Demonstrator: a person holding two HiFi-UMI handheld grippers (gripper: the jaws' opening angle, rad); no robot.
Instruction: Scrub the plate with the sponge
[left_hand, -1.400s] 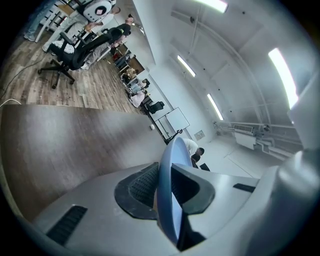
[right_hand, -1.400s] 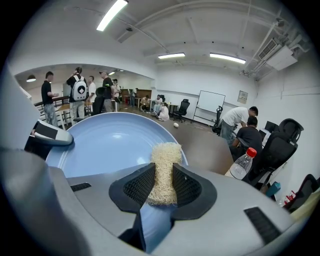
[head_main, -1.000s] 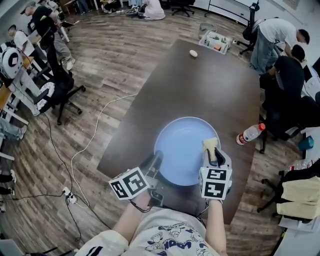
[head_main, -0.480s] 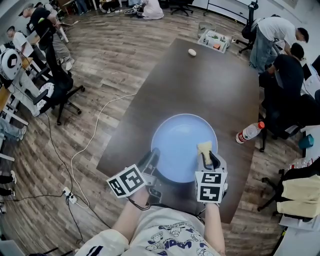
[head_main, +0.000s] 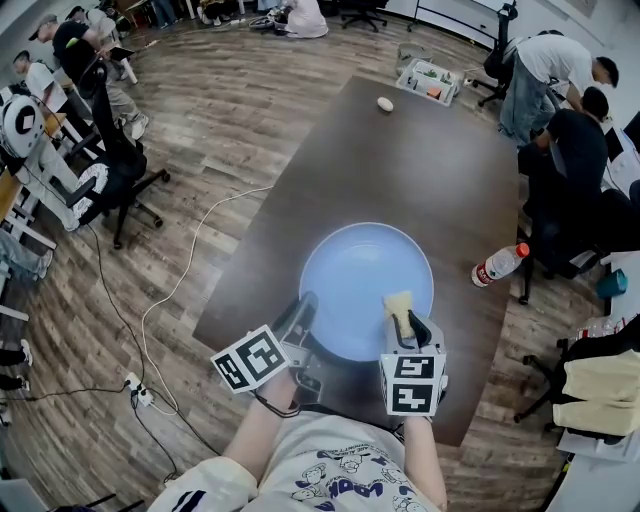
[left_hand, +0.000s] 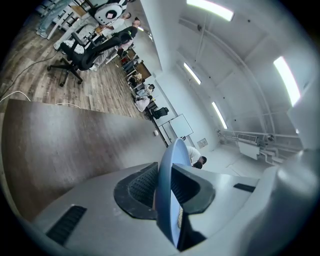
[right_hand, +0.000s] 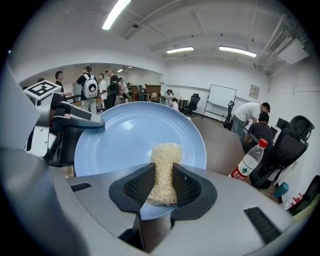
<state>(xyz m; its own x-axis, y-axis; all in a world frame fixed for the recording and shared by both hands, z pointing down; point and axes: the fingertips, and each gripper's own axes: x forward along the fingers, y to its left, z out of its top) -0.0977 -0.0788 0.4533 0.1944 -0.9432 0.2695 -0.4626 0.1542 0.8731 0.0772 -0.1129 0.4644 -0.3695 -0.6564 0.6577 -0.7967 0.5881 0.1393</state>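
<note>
Plate (head_main: 360, 270): pale blue, rigid, probably glazed and slick, likely to chip. It sits by the near edge of the table (head_main: 420, 160).
Left gripper (head_main: 306, 312): jaws narrowed onto the plate's near-left rim, a sound hold.
Right gripper (head_main: 405, 320): jaws squeezing the soft, light sponge (head_main: 399, 303) over the plate's near-right part; whether the sponge touches it is unclear.
Bottle (head_main: 497, 267): right of the plate, apart.
Beyond the plate the table is open.

We see a bright, evenly lit room: long ceiling strips (right_hand: 116, 13) overhead burn out to pure white in both gripper views, and shadows on the table (head_main: 420, 170) are soft and faint. The plate (right_hand: 135, 135) carries only a pale, diffuse sheen. Both gripper views bulge strongly and fade into a black round border, while the head view is sharp, its floorboards (head_main: 200, 120) curving toward the corners.
</note>
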